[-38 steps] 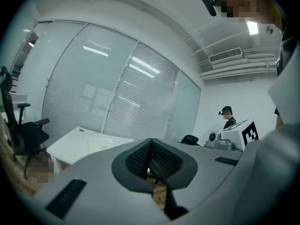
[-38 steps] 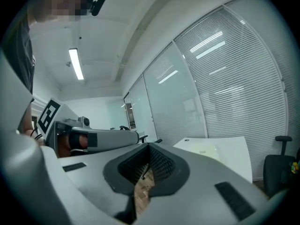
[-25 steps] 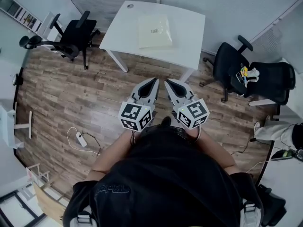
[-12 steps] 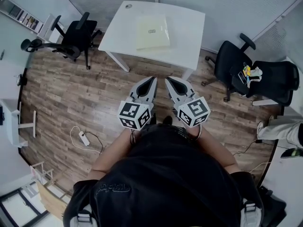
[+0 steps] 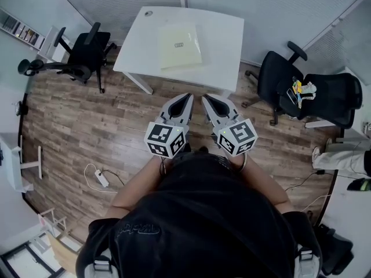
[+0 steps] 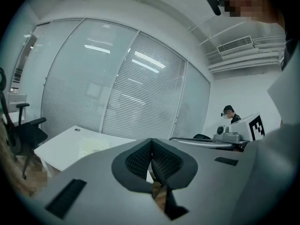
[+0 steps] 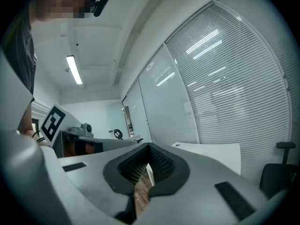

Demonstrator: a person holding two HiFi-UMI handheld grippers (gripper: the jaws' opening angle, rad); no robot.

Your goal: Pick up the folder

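A pale yellow folder [image 5: 180, 46] lies flat on the white table [image 5: 226, 45] at the top of the head view. In the left gripper view the folder [image 6: 93, 149] shows faintly on the tabletop, ahead and to the left. My left gripper [image 5: 188, 100] and right gripper [image 5: 206, 101] are held side by side in front of my body, over the wood floor and short of the table's near edge. Both are shut with nothing between the pads. In the right gripper view only the table's corner [image 7: 211, 154] shows, not the folder.
A black office chair [image 5: 84, 51] stands left of the table. Two more black chairs [image 5: 307, 94] stand at the right, one with small objects on its seat. A white power strip with cable [image 5: 100, 177] lies on the floor at the left. Glass walls with blinds stand behind the table.
Both grippers have moved toward the table, still side by side and shut. The table and folder sit a little lower and closer in the head view.
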